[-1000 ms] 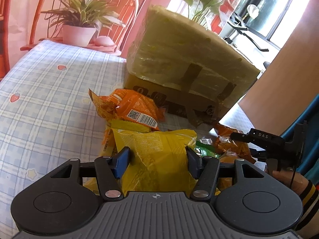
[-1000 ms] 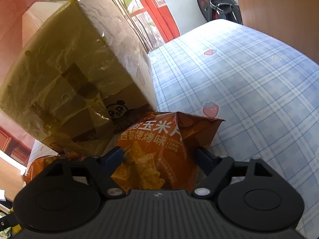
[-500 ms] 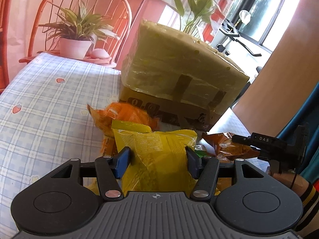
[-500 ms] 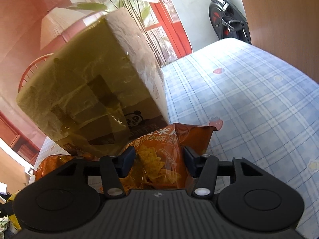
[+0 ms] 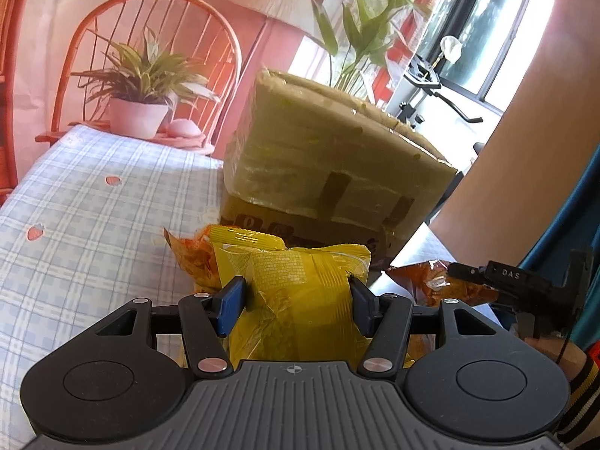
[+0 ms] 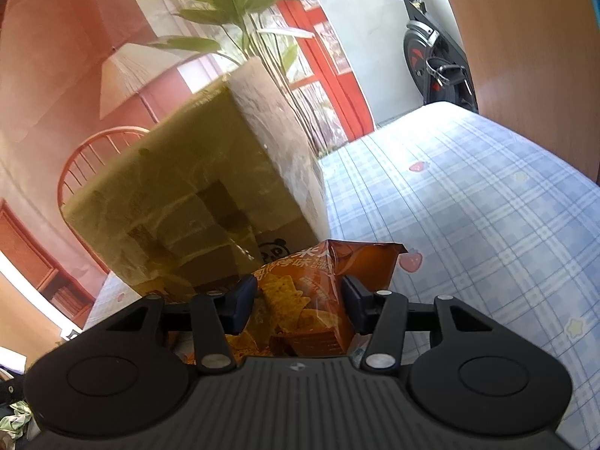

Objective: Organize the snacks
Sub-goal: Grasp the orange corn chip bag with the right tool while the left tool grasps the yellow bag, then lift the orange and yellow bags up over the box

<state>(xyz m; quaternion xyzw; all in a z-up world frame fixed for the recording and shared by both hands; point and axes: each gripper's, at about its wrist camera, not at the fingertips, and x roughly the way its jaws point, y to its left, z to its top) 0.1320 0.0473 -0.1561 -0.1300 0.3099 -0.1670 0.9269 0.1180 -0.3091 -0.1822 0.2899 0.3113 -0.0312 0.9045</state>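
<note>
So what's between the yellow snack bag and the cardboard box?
In the left wrist view, an orange snack bag lies between the yellow bag and the cardboard box.

Yellow snack bag (image 5: pixel 300 292); orange chip bag (image 6: pixel 311 300); blue-and-white checked tablecloth (image 6: pixel 468 206) with red strawberries.

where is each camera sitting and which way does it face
Left wrist: on the left gripper, facing along its fingers at the yellow snack bag it clamps; the person's striped cuff shows at right.
Right wrist: on the right gripper, facing along its fingers at the orange corn chip bag it clamps; no skin shows.
Shared: the tape-wrapped cardboard box on the blue checked tablecloth, the lamp, the plant, and the orange bag.
</note>
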